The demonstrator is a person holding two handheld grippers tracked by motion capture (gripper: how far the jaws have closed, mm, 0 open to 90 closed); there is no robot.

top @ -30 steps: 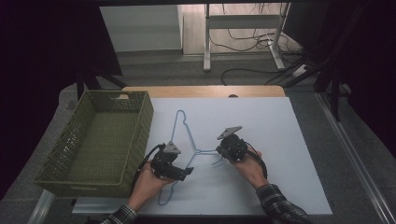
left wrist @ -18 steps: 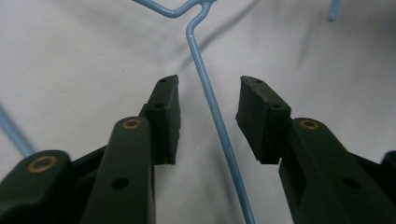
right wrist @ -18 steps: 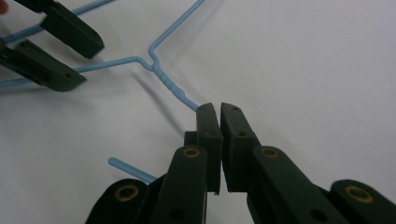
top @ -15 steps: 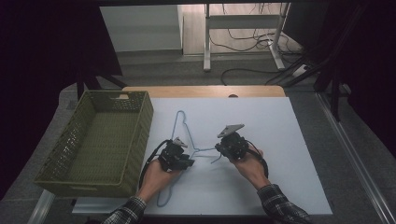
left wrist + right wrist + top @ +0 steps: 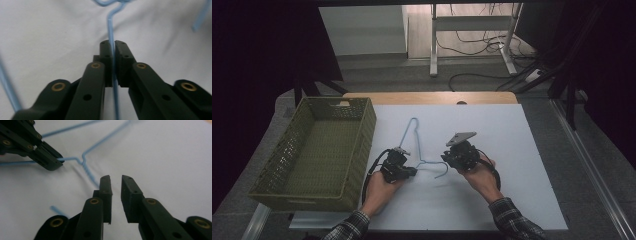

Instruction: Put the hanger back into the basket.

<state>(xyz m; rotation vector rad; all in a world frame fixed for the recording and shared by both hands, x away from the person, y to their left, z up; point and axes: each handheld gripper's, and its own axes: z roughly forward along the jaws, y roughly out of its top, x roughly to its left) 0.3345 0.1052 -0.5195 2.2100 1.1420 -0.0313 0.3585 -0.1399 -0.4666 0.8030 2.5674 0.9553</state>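
A light blue wire hanger [image 5: 408,131] lies flat on the white table [image 5: 522,150], its hook toward the person. My left gripper [image 5: 412,171] is shut on one arm of the hanger just left of the neck. In the left gripper view its jaws [image 5: 114,45] have just been closing and now pinch the wire [image 5: 109,27]. My right gripper [image 5: 446,157] hovers by the hook. Its jaws [image 5: 116,178] have just been opening, with a narrow gap and nothing between them. The hanger's neck [image 5: 87,171] runs past its left pad, and the left gripper [image 5: 53,162] shows beyond it.
An olive green slatted basket [image 5: 362,145] stands with nothing in it at the table's left, close to my left hand. Bare white table stretches to the right and far side. Beyond the far edge are a wooden strip, desk legs and floor cables.
My left gripper moved slightly right toward the hanger's neck and closed on the wire. My right gripper rose a little and its jaws parted, off the hanger.
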